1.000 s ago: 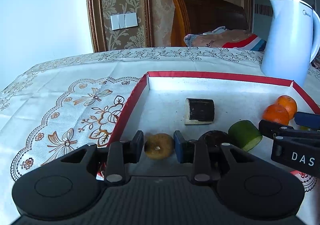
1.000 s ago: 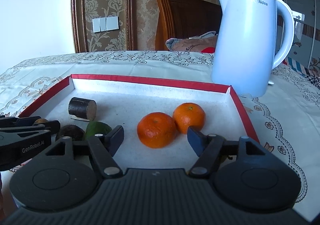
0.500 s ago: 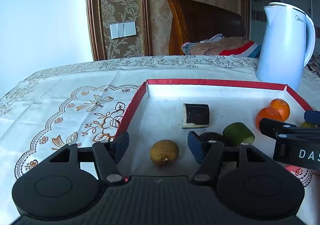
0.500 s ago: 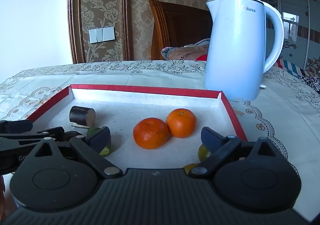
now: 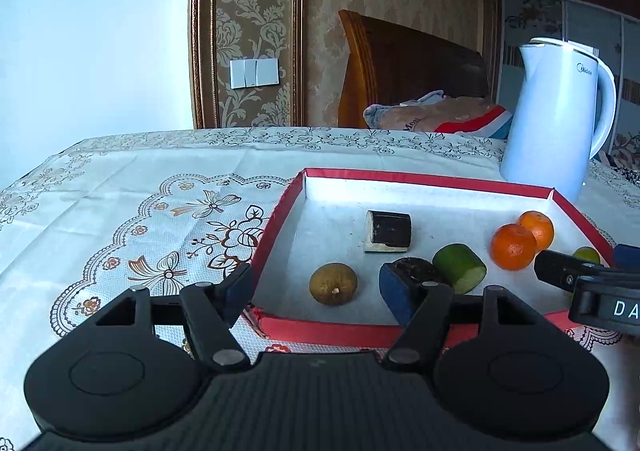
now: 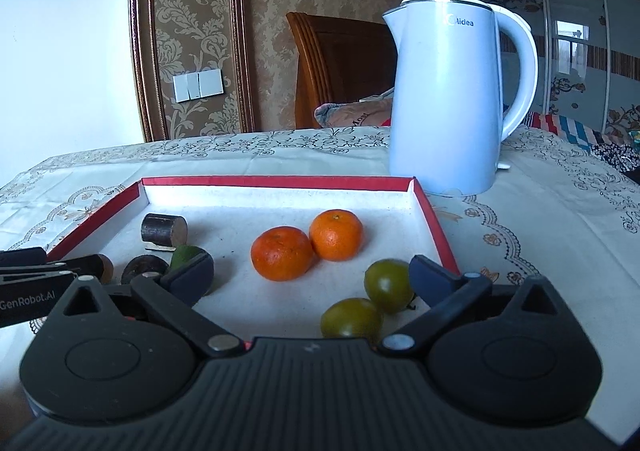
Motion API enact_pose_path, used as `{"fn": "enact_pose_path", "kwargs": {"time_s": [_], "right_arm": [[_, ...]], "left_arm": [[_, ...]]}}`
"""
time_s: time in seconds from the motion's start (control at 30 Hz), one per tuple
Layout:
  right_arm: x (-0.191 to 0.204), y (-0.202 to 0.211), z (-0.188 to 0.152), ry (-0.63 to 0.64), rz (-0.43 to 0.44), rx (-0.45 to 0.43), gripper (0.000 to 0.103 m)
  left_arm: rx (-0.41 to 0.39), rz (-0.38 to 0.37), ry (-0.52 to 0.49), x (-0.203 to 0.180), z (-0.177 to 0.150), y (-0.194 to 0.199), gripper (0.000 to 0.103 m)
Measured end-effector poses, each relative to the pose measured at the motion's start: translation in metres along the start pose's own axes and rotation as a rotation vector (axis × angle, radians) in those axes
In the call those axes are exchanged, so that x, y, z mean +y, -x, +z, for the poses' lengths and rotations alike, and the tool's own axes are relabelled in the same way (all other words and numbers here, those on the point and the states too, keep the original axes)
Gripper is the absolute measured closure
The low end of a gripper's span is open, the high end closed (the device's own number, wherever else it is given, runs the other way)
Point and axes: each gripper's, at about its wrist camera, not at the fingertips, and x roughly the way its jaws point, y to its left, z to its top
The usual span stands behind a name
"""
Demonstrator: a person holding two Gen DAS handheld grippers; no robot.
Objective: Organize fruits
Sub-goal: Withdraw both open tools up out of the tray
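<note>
A round brown-yellow fruit (image 5: 333, 284) lies in the red-rimmed white tray (image 5: 276, 219), untouched between the left claw's (image 5: 316, 291) just-opened jaws; the right claw (image 6: 310, 275) gapes wide, empty.

Surface (image 5: 120, 187) w/ floral cream cloth is carrying a red-rimmed tray (image 5: 400, 174) near its front edge & a white kettle (image 6: 448, 99) sitting just behind tray's far right corner.

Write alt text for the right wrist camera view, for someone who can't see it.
A red-rimmed tray on a patterned tablecloth holds two oranges, two green fruits and dark cut pieces, seen past the open right tool, which holds nothing. A white kettle stands behind the tray, and the left tool enters at left.
</note>
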Motion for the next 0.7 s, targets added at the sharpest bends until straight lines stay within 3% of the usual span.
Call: {"fn": "enact_pose_path", "kwargs": {"time_s": [0.1,0.4,0.7], "right_arm": [[-0.001,0.009,-0.004,0.005,0.009,-0.007,0.0],[-0.009,0.027,-0.011,-0.017,0.01,-0.01,0.0],[-0.014,0.033,-0.011,-0.035,-0.015,-0.038,0.0]], "left_arm": [[-0.017,-0.011,0.008,0.003,-0.005,0.013,0.028],[-0.028,-0.081,-0.03,0.0,-0.017,0.035,0.028],[0.001,-0.097,-0.072,-0.013,-0.02,0.034,0.027]]}}
